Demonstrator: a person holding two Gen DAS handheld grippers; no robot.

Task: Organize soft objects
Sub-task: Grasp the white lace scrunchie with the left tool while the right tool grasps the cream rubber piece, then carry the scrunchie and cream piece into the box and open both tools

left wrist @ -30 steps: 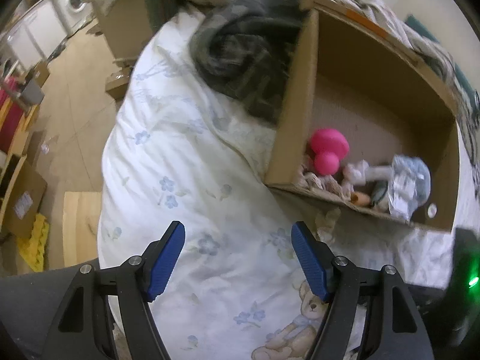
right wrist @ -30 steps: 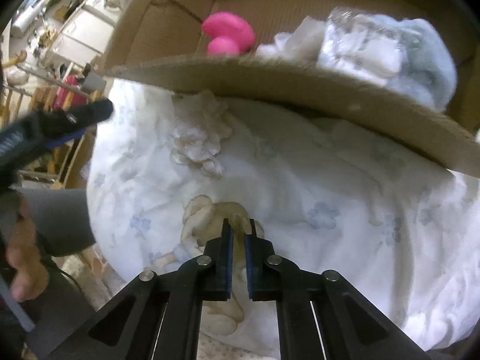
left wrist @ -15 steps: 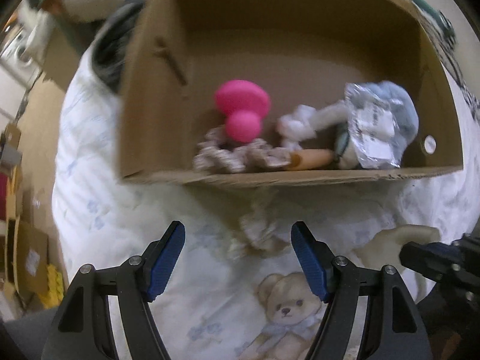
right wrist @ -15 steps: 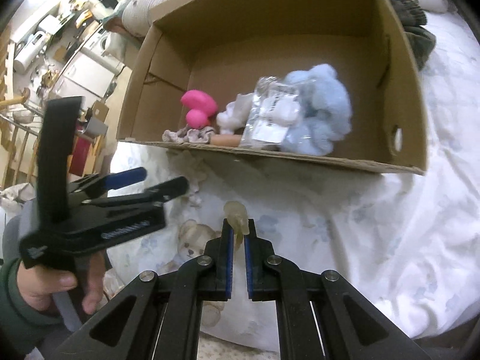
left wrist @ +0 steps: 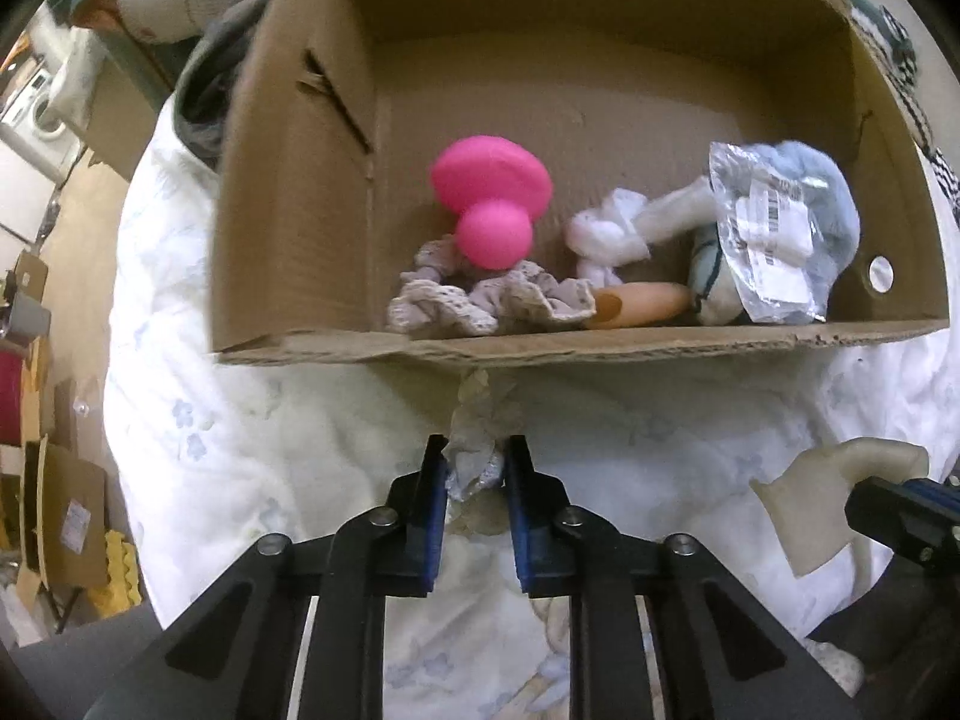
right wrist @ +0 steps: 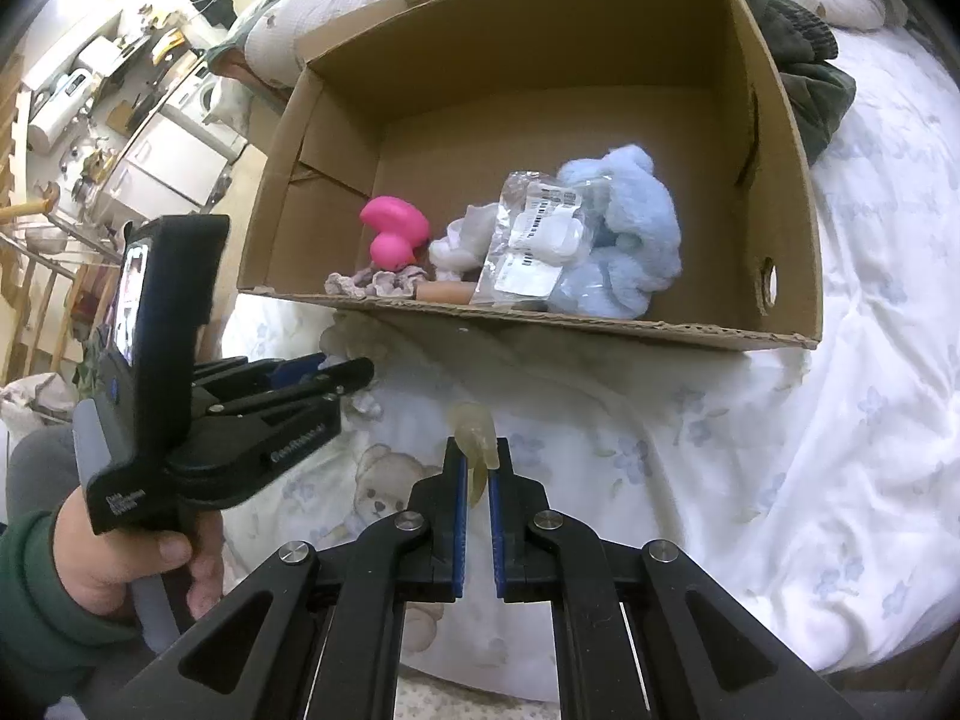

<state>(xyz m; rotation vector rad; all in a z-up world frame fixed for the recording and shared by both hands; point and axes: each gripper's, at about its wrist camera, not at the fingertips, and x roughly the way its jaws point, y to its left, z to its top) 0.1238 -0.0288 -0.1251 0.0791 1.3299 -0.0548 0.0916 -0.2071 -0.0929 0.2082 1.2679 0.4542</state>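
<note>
on bed, just before cardboard box (left wrist: 288,180): left tongs (left wrist: 475,465) pinching lacy scrunchie (left wrist: 477,420), right tongs (right wrist: 477,468) pinching pale rubbery toy (right wrist: 474,429). risk: shallow grips, soft pieces may slip or snag on box rim, landing on bedsheet (right wrist: 780,450).

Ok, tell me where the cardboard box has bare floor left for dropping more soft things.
The open cardboard box has bare floor across its whole back half, bordered by the rear wall and both side walls. The front strip along the near wall is crowded: pink rubber mushroom-shaped toy, frilly beige scrunchie, white knotted rope toy, bagged light-blue plush. The front-left corner beside the pink toy is also free.
</note>
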